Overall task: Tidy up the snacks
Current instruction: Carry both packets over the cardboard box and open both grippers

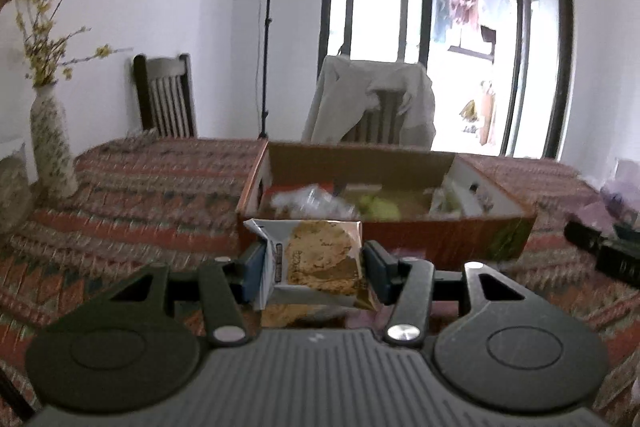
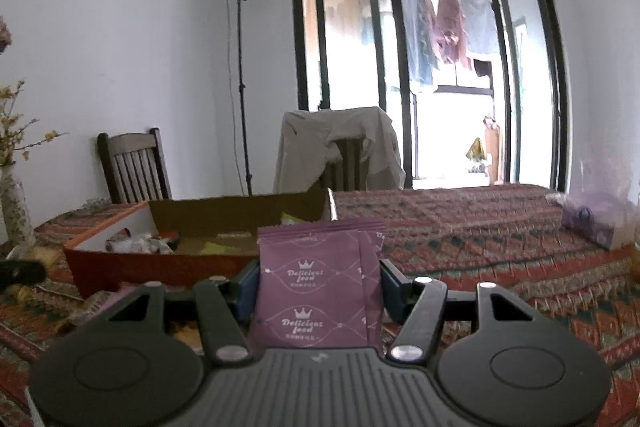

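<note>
Left wrist view shows your left gripper [image 1: 314,269] pinching a cookie packet [image 1: 316,259] by its two side edges, just short of the cardboard box [image 1: 440,239] on the patterned tablecloth [image 1: 140,195]. The packet sits tilted between the pads, its white flap sticking up at the left. It looks light and crinkly, and the cookie inside is likely brittle, so squeeze no harder than you need; holding across the wrapper's edges rather than the cookie's face seems the safer hold.

Right wrist view shows your right gripper [image 2: 318,291] clamped on purple sachets [image 2: 316,287], upright, at least two of them stacked, gripped by their sides. The box [image 2: 160,267] lies ahead and to the left there. Those sachets look thin, slick and floppy; one could slip out from behind the other, so keep both within the pads. The box already holds several wrapped snacks, though blur hides what they are.
</note>
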